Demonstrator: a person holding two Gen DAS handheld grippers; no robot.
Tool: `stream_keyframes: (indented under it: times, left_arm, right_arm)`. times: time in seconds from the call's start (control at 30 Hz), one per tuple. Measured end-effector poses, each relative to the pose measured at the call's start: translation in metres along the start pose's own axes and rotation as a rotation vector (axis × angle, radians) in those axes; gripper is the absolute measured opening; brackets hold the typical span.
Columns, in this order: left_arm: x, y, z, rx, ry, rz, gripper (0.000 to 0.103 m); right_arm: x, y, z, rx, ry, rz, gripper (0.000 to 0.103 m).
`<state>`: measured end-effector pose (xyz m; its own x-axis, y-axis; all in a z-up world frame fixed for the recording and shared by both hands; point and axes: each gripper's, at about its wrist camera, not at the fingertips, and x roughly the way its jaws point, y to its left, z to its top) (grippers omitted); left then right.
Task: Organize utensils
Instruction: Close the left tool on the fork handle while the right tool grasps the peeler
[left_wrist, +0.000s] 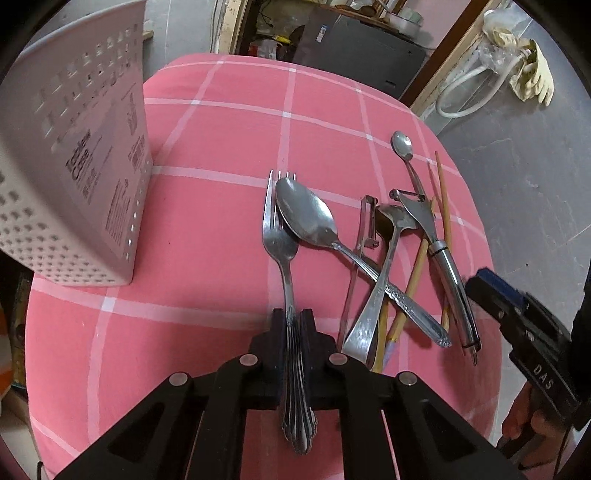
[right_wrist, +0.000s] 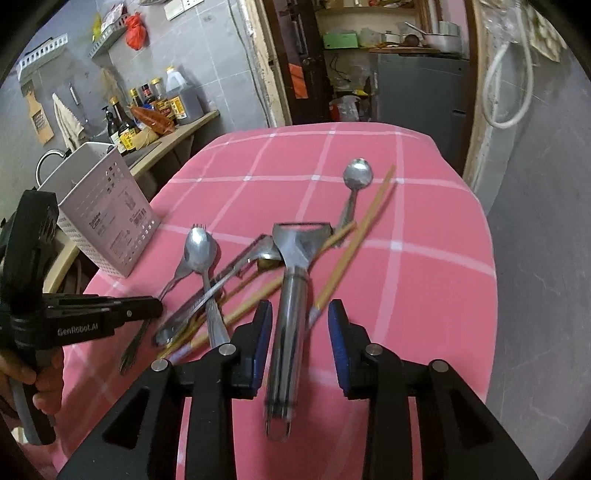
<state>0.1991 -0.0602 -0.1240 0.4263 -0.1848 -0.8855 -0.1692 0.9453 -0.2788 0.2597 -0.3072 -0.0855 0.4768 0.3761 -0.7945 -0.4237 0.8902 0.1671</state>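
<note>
Left wrist view: fork (left_wrist: 279, 236) sits clamped by its handle between the left gripper (left_wrist: 293, 325) pads, tines pointing away over the pink checked tablecloth (left_wrist: 207, 140), handle end sticking back past the fingers toward the cam. Big spoon (left_wrist: 308, 218) lies w/ its bowl overlapping the fork's head, its patterned handle running diagonally down-right across the pile. Just right of it: a thin peeler (left_wrist: 364, 236), another spoon (left_wrist: 388, 258), bamboo chopsticks (left_wrist: 443, 206) and a chrome-handled Y-peeler (left_wrist: 436, 240), all crossing each other; small spoon (left_wrist: 402, 144) lies at the far end. White perforated utensil caddy (left_wrist: 85, 177) stands upright on the cloth's left side, well apart from the pile. Right wrist view: right gripper (right_wrist: 299, 321) has its blue-padded fingers spread wide, one each side of the Y-peeler's handle (right_wrist: 291, 306) w/ gaps showing both sides; handle looks blurred, so can't tell if it's touching the cloth. Left gripper (right_wrist: 147, 306) comes in from the left edge, closed on the fork (right_wrist: 131, 350). Caddy (right_wrist: 110, 218) stands at the table's left edge; bottles line a counter behind.
</note>
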Motion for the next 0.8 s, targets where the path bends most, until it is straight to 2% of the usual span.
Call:
stream_keyframes:
  times: [0.27, 0.47, 0.57, 0.63, 0.73, 0.8]
  left_arm:
    - [0.006, -0.001, 0.011, 0.008, 0.022, 0.027, 0.009]
    - [0.010, -0.003, 0.018, 0.028, 0.077, 0.048, 0.009]
    - [0.011, 0.000, 0.021, 0.007, 0.109, 0.031, 0.008]
    - [0.010, 0.000, 0.022, 0.021, 0.119, 0.028, 0.008]
    - [0.009, 0.001, 0.021, 0.024, 0.126, 0.017, 0.006]
    - [0.006, 0.006, 0.018, -0.001, 0.137, -0.017, 0.006]
  right_arm:
    - [0.034, 0.006, 0.019, -0.002, 0.102, 0.015, 0.028]
    - [0.053, 0.002, 0.027, 0.089, 0.171, 0.054, 0.028]
    - [0.057, 0.004, 0.025, 0.111, 0.179, 0.052, 0.024]
    - [0.058, 0.003, 0.022, 0.143, 0.178, 0.069, 0.016]
    - [0.054, 0.001, 0.016, 0.170, 0.174, 0.078, 0.016]
    - [0.049, -0.002, 0.008, 0.196, 0.167, 0.091, 0.016]
